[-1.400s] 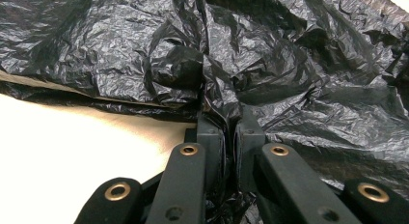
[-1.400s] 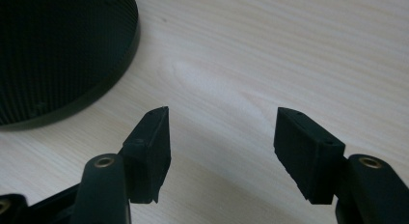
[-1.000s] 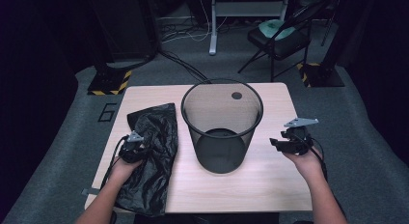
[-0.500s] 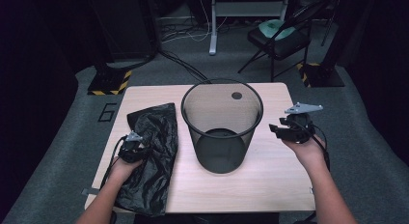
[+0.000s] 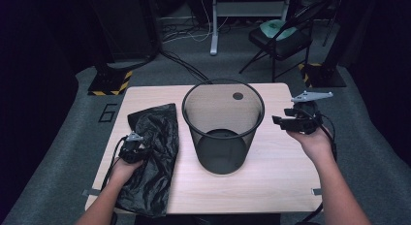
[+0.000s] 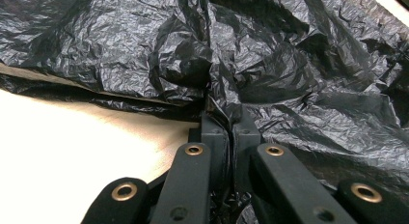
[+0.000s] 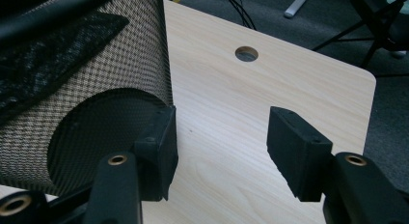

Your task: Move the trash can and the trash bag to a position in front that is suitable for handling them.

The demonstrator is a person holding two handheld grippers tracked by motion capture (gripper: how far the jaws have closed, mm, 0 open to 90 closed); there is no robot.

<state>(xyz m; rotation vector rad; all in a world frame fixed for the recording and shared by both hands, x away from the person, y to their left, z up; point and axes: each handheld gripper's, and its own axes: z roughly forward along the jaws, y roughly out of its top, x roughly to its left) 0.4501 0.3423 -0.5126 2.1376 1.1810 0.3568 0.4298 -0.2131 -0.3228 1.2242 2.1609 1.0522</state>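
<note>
Pinching black bag (image 6: 289, 84), left gripper (image 6: 230, 125) closed

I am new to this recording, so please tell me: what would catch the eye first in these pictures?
The tall black mesh bin stands upright at the middle of the wooden table. Left of it lies a crumpled black plastic bag, and the left hand-held gripper is shut on a fold of it. The right hand-held gripper hovers open, right of the bin.
</note>
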